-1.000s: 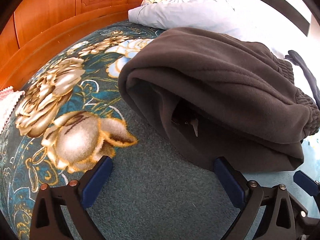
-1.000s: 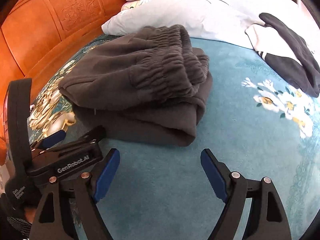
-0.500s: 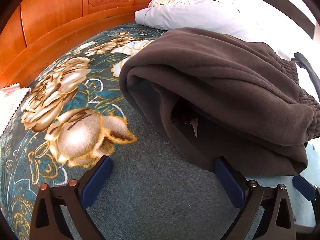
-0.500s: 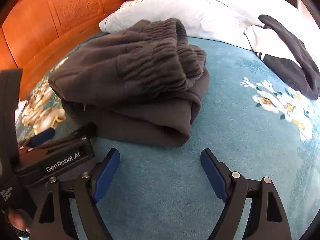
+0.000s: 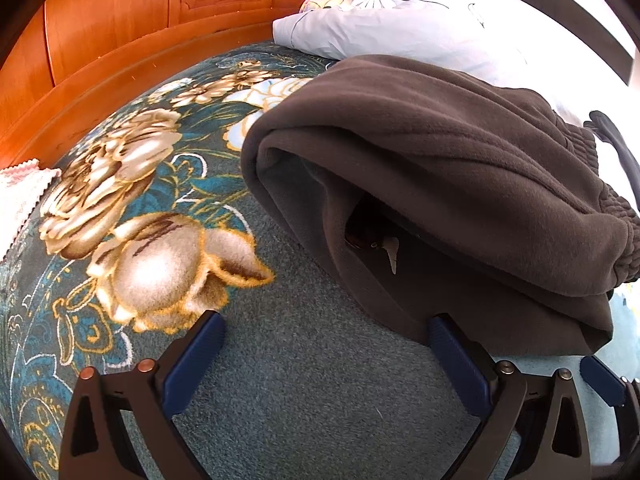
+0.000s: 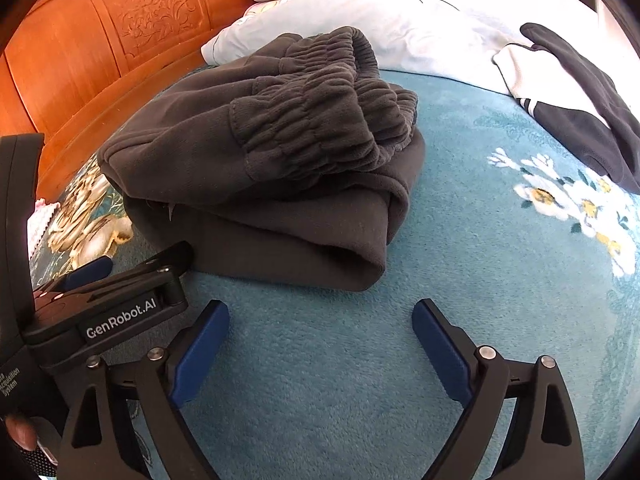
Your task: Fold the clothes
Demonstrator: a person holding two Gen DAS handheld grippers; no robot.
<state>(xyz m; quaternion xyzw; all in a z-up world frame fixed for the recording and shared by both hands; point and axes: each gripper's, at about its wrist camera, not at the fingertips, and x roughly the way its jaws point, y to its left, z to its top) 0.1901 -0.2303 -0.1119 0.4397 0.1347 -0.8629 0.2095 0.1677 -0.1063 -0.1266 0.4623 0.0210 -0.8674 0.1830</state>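
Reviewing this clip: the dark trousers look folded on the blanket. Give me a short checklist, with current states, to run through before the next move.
1. Left tool open, holding nothing: ok.
2. Right tool open, holding nothing: ok.
3. Trousers folded into a stacked bundle on the blanket: ok.
4. Bundle tidy: not ok; the waistband sits bunched on top and a small white tag sticks out of the side fold.
5. Left tool apart from the trousers: cannot tell; its right finger sits at the bundle's bottom edge.
6. Next garment in view: ok; a black and white garment lies further back on the right.
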